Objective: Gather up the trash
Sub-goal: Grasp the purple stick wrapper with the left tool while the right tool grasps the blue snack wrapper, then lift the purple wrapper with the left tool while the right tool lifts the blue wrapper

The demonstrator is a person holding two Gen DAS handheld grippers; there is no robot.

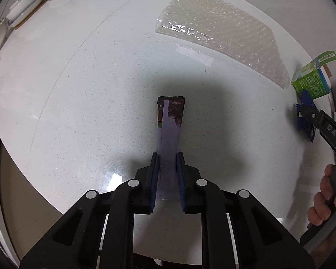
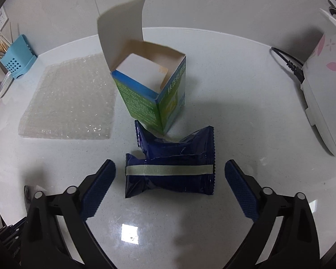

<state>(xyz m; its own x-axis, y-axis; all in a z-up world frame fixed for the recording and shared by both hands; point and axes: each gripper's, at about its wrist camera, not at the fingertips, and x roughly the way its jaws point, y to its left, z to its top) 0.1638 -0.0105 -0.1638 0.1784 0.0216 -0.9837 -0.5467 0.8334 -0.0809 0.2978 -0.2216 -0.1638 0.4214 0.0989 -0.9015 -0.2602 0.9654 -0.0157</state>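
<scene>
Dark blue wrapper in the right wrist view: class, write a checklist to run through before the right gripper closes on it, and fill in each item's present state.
1. Right gripper open wide enough: ok.
2. Dark blue wrapper lies between its fingers: ok.
3. Fingers touching the wrapper: not ok, gaps on both sides.
4. Open green box clear of the wrapper: not ok, its base overlaps the far edge.
5. Left gripper shut on the purple wrapper: ok.
6. Trash bin in view: not ok.

The white flower-patterned appliance [image 2: 324, 94] is cut off by the right frame edge. The green-and-blue cardboard box [image 1: 311, 80] is partly cropped in the left wrist view. The box print is too small to read.
</scene>
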